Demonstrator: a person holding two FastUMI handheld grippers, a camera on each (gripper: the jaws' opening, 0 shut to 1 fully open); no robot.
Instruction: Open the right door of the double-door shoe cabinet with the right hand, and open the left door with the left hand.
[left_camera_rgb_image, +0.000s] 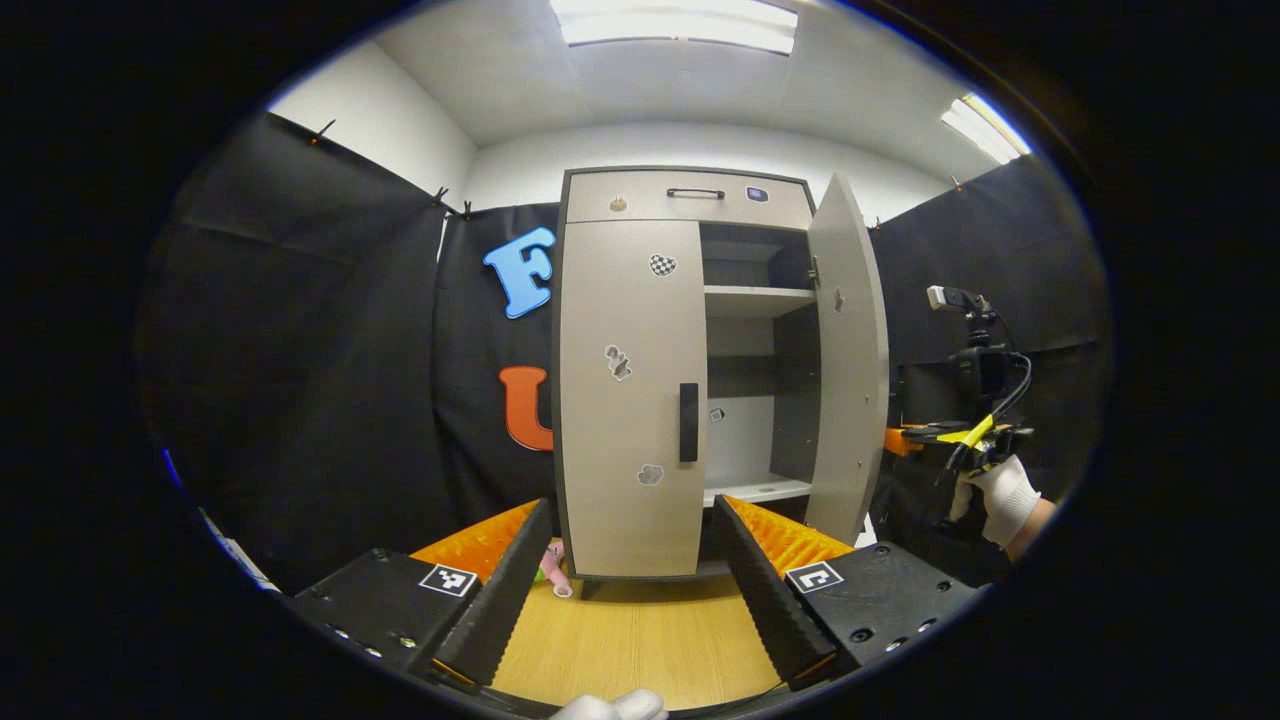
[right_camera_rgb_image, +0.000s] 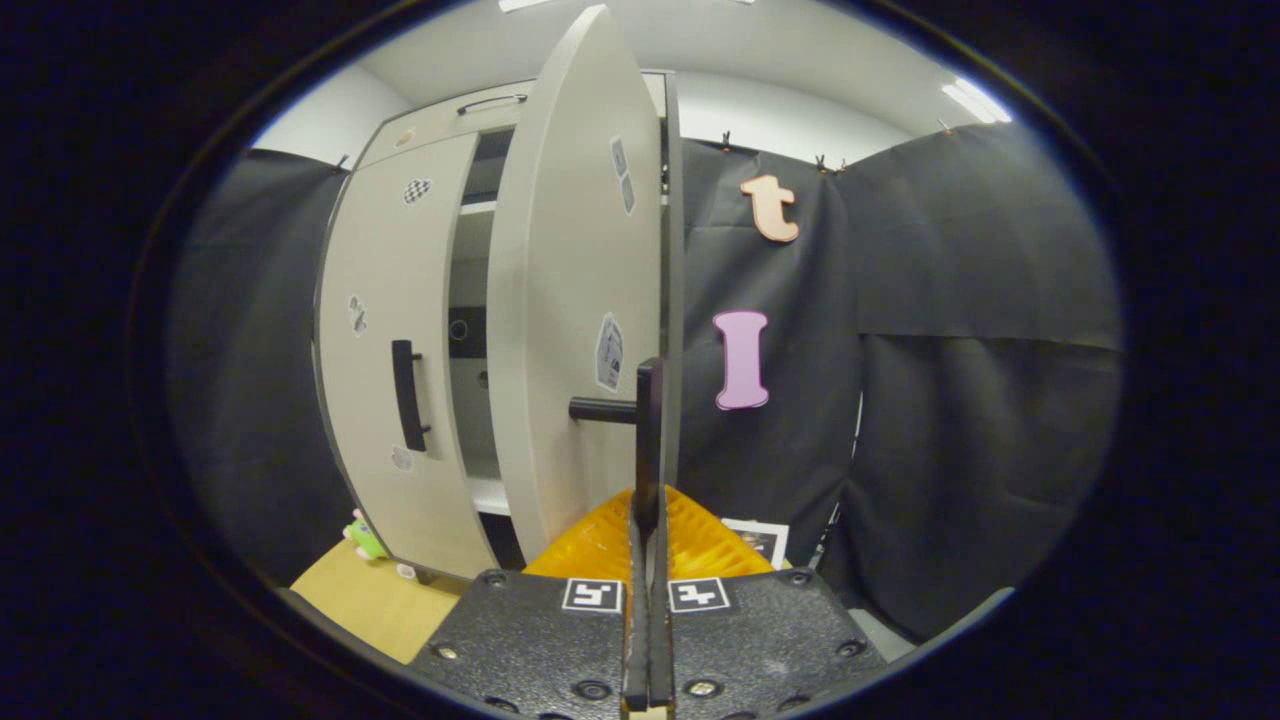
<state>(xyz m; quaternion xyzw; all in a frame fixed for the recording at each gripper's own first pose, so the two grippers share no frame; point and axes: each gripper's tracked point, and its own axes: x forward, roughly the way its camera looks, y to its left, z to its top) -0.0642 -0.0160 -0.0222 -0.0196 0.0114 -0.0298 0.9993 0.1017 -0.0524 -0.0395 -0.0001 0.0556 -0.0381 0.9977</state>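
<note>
At the centre of the left gripper view, the shoe cabinet (left_camera_rgb_image: 690, 370) is seen with its left door (left_camera_rgb_image: 630, 400) shut and its right door (left_camera_rgb_image: 848, 350) swung open. The left gripper (left_camera_rgb_image: 625, 590) is held wide apart, empty (lower centre). In the right gripper view, the right gripper (right_camera_rgb_image: 648, 520) is clamped on the right door's handle (right_camera_rgb_image: 648, 420).
</note>
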